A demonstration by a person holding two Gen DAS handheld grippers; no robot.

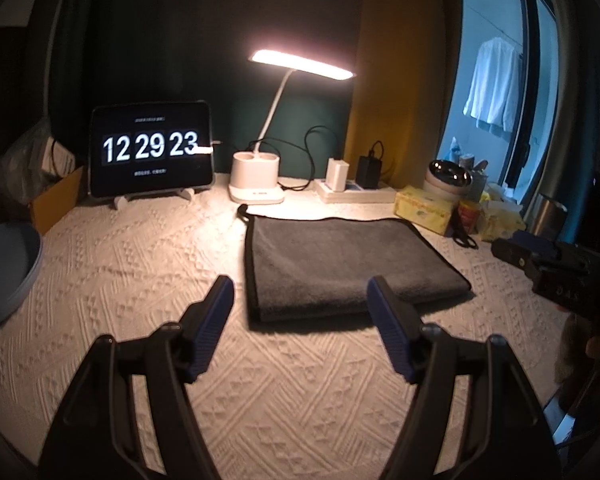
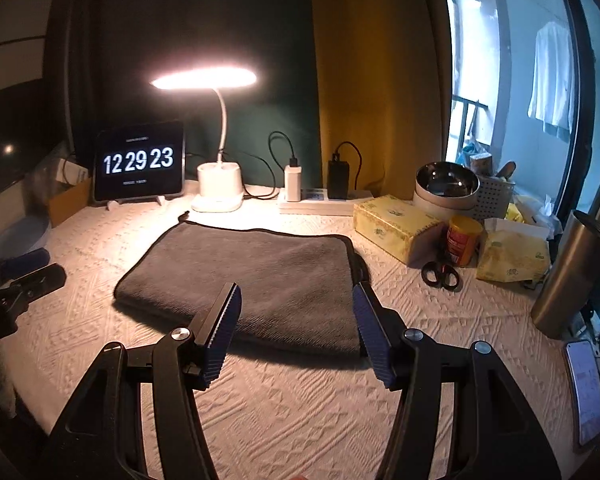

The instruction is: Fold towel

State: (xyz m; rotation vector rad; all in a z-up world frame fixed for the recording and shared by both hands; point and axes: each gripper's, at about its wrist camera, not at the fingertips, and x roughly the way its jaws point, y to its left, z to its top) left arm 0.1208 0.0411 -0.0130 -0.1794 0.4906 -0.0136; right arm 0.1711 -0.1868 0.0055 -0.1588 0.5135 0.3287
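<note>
A dark grey towel (image 1: 340, 264) with black trim lies folded flat on the white textured tablecloth; it also shows in the right wrist view (image 2: 252, 276). My left gripper (image 1: 300, 292) is open and empty, just in front of the towel's near left corner. My right gripper (image 2: 296, 300) is open and empty, above the towel's near right part. The right gripper shows at the right edge of the left wrist view (image 1: 556, 276); the left gripper shows at the left edge of the right wrist view (image 2: 24, 280).
Behind the towel stand a lit desk lamp (image 1: 256, 184), a tablet clock (image 1: 152, 150) and a power strip (image 2: 320, 204). Tissue packs (image 2: 396, 224), a can (image 2: 462, 246), scissors (image 2: 440, 274), a steel bowl (image 2: 446, 184) and a steel cup (image 2: 572, 272) crowd the right. Blue plates (image 1: 4, 268) sit left. A phone (image 2: 586, 392) lies near right.
</note>
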